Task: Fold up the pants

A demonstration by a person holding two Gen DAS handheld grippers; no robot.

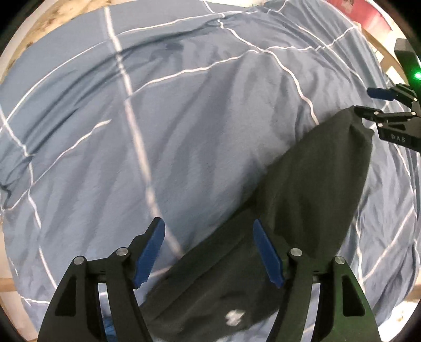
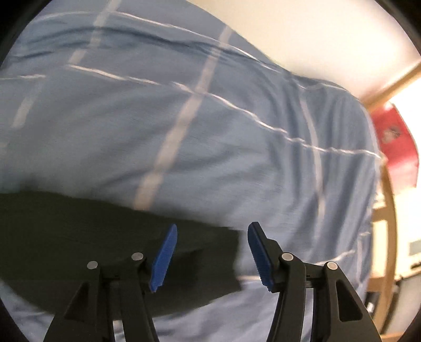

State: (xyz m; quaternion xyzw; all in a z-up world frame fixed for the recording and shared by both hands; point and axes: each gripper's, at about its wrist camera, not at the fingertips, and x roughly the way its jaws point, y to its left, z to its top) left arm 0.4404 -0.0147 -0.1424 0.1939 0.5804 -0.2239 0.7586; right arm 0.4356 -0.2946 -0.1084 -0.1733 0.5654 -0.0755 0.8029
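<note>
Dark pants lie in a long folded strip on the blue bed cover, running from the lower middle to the right of the left wrist view. A small white logo shows near their near end. My left gripper is open above that near end, holding nothing. My right gripper appears at the far right of that view, open by the pants' far end. In the right wrist view the right gripper is open just above the pants' end.
The blue cover with thin white lines spreads over the whole bed. A wooden bed frame runs along the right. A red object stands beyond it. Pale floor shows at the upper left.
</note>
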